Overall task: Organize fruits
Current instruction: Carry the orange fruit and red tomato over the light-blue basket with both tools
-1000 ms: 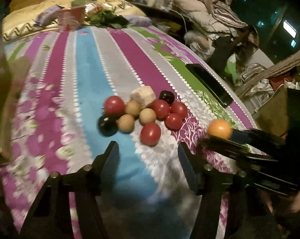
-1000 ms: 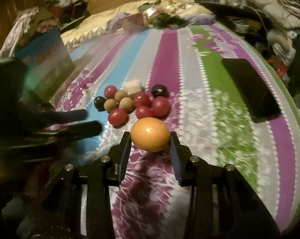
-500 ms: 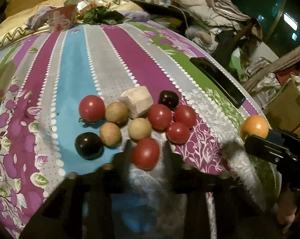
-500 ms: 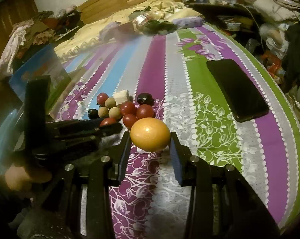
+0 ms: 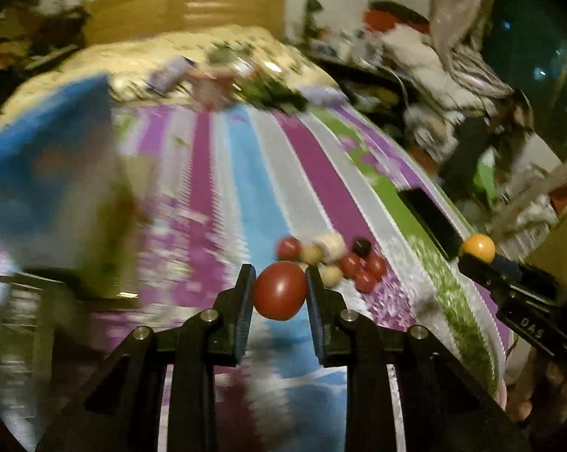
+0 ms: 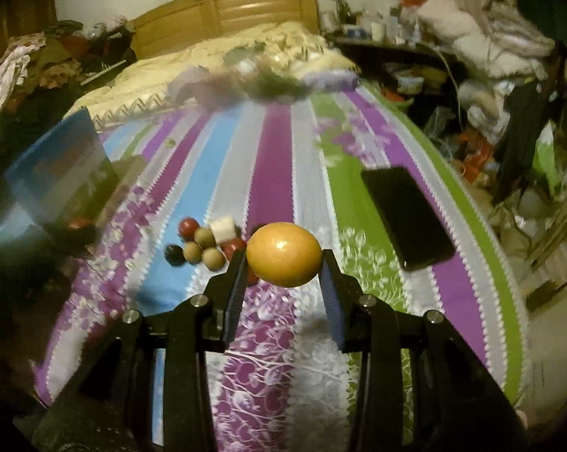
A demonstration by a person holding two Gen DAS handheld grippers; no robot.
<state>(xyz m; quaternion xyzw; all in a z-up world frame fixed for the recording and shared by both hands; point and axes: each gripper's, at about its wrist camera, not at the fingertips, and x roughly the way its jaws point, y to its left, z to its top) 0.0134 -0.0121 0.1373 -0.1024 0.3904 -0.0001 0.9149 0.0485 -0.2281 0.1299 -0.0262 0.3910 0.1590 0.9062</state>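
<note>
My left gripper (image 5: 279,295) is shut on a red tomato (image 5: 279,293) and holds it above the striped bedspread (image 5: 313,173). My right gripper (image 6: 283,256) is shut on an orange fruit (image 6: 283,254), also lifted; it shows at the right of the left wrist view (image 5: 478,248). A cluster of small fruits lies on the bedspread: red ones (image 5: 364,267), tan ones (image 6: 208,250), a dark one (image 6: 174,254) and a pale cube (image 6: 223,228). The left wrist view is motion-blurred.
A black phone (image 6: 406,213) lies on the green stripe to the right. A blue box (image 6: 57,173) stands open at the left edge of the bed. Leafy greens and packets (image 6: 268,79) lie near the pillows. Cluttered furniture (image 6: 471,56) stands to the right.
My left gripper closed on the front red tomato and lifted it away from the cluster, swinging left. My right gripper kept holding the orange fruit and rose slightly.
</note>
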